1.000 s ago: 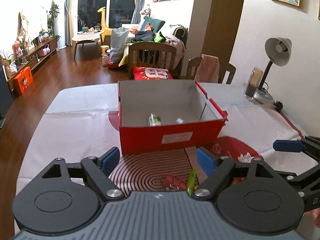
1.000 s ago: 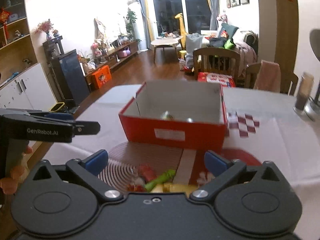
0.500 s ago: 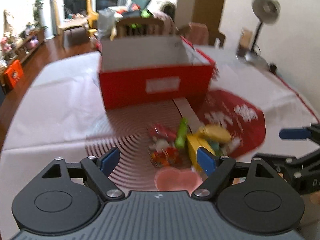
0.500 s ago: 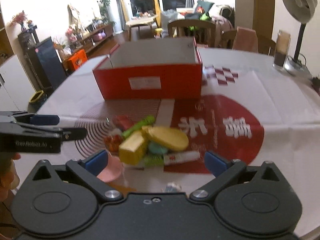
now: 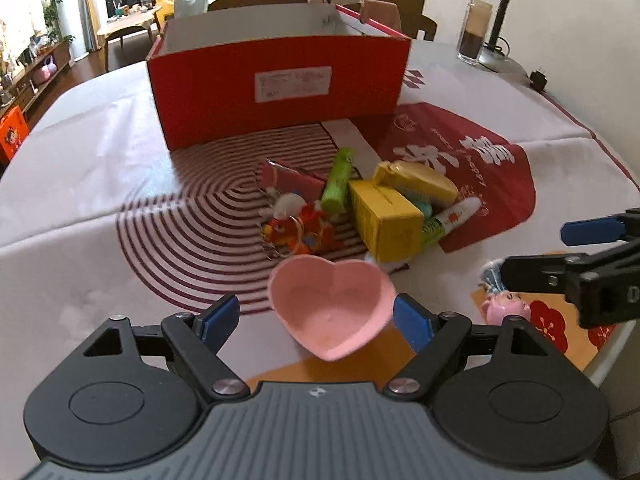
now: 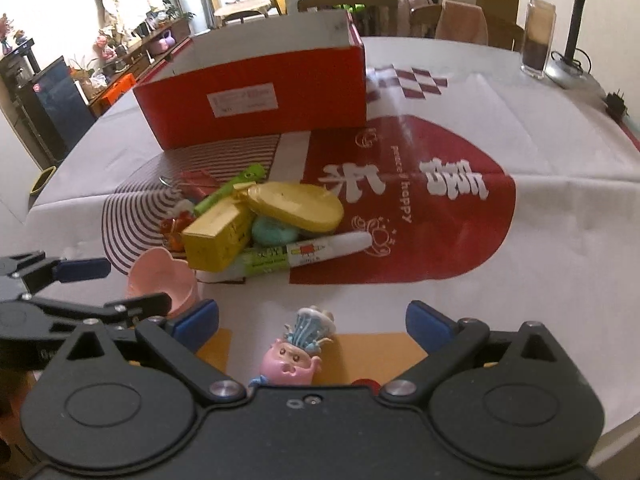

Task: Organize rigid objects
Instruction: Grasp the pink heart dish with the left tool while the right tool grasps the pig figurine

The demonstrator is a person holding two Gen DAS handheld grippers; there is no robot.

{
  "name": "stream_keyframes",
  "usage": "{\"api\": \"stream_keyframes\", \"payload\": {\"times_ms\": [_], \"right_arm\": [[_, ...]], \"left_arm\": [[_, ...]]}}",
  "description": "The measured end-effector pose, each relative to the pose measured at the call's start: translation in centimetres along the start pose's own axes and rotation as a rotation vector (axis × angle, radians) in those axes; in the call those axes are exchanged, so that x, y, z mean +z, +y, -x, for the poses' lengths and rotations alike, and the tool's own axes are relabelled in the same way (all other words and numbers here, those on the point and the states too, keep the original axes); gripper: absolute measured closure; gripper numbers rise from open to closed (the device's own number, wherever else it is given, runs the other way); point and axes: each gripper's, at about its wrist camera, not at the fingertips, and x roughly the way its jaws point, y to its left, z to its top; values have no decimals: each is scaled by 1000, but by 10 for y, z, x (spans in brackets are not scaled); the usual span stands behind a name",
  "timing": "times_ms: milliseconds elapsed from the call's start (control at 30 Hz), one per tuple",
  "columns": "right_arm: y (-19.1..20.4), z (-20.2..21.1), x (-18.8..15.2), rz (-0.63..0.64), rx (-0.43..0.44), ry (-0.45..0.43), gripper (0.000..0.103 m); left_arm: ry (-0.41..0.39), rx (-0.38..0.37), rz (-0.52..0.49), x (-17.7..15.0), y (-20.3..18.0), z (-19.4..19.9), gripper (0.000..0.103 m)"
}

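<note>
A red cardboard box (image 5: 280, 92) (image 6: 256, 100) stands open at the table's middle. In front of it lies a pile: yellow carton (image 5: 386, 214) (image 6: 218, 234), gold oval case (image 6: 296, 204), green tube (image 5: 338, 180), white marker (image 6: 328, 246), red toy (image 5: 298, 230). A pink heart-shaped cup (image 5: 332, 306) (image 6: 162, 280) sits between the jaws of my open left gripper (image 5: 316, 318). A pink figurine with blue hair (image 6: 298, 350) (image 5: 502, 300) stands between the jaws of my open right gripper (image 6: 312, 320).
A glass jar (image 6: 538, 38) and a desk lamp (image 5: 508, 8) stand at the table's far right. Chairs (image 6: 344, 8) stand behind the table. The tablecloth (image 6: 520, 200) is white and red. The table's front edge is close below both grippers.
Both grippers pulled back from the box and tipped down. The pile, the pink cup and the figurine came into view, each now between a gripper's jaws.
</note>
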Motion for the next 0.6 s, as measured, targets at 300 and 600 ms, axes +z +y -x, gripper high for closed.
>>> {"api": "stream_keyframes", "payload": {"times_ms": [300,600], "right_arm": [[2,-17,-1,-33,2,59,11],[1,-30,-2,-98,-22,110,30]], "left_arm": [[13,31,-21,-6,-10,-20,19],[4,54,-40,-5,-14,-31,19]]}}
